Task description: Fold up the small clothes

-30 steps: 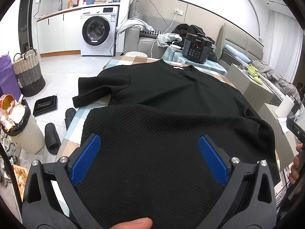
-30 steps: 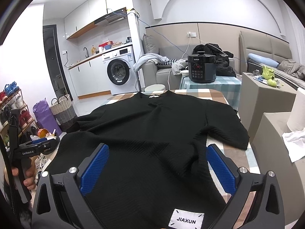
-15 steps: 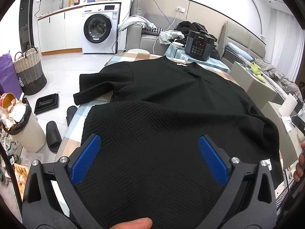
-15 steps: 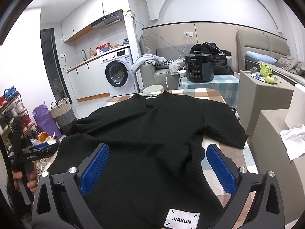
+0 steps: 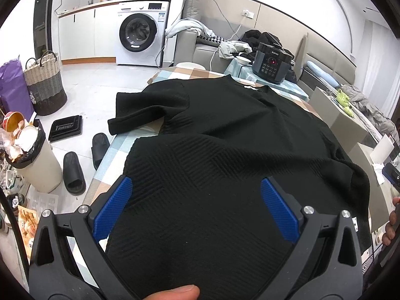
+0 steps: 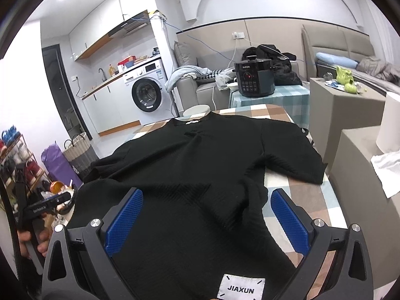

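Both views have drifted slightly nearer the shirt (image 5: 225, 150). Bin (image 5: 30, 155) brims with rubbish. Checked table (image 6: 295, 200); washer (image 5: 140, 40) behind. Left gripper (image 5: 196, 187) and right gripper (image 6: 207, 200) gape wide, empty.

The left hand-held gripper (image 5: 196, 197) and right hand-held gripper (image 6: 206, 210) share a black plastic frame, silver screws and blue, ribbed finger pads (image 5: 112, 208); white "GenRobot.AI" lettering marks one handle.

"JIAXUN" — white hem label (image 6: 241, 287) on black shirt (image 6: 200, 175), "SUPOR" — black pressure cooker (image 6: 253, 79)
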Motion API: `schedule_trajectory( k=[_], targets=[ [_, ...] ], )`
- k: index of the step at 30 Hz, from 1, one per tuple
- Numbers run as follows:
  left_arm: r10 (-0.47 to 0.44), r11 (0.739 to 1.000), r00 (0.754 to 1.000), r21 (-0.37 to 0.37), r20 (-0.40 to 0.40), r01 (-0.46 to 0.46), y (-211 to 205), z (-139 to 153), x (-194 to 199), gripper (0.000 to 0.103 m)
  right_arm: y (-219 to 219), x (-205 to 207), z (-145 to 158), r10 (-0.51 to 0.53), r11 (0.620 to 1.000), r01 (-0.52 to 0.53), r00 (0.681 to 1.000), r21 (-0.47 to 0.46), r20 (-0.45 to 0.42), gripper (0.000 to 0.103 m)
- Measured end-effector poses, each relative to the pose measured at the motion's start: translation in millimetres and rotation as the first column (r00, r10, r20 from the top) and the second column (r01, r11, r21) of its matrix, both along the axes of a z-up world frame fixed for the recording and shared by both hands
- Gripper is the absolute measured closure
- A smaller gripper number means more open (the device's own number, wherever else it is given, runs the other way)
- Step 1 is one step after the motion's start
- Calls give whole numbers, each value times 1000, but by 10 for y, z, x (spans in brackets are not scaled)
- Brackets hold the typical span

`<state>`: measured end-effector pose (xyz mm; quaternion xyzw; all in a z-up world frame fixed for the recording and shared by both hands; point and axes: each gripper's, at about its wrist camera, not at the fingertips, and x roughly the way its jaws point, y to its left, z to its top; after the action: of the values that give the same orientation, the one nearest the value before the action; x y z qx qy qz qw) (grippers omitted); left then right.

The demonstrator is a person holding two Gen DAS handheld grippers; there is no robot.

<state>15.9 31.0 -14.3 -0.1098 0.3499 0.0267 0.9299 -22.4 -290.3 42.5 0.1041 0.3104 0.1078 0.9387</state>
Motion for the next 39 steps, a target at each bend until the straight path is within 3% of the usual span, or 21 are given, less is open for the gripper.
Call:
schedule_trajectory(
  k=[9,16,32,39],
  targets=[
    [3,1000,1000,-3,-8,-3,79,-28,40,1,-115,38,24,-32,998,33,999,55,-11,0],
    [-7,1000,1000,5,-21,7,122,-103,75,1,-62,150,-128,-38,999,37,998,-7,-55,0],
    [47,999,991,26,-126,-44,226,-641,496,1,-35,482,-691,-16,987,-17,980,-163,-197,0],
    [89,996,984,31,-153,-85,431,-748,670,2,-221,629,-785,-32,994,4,969,-113,-243,0]
  ],
)
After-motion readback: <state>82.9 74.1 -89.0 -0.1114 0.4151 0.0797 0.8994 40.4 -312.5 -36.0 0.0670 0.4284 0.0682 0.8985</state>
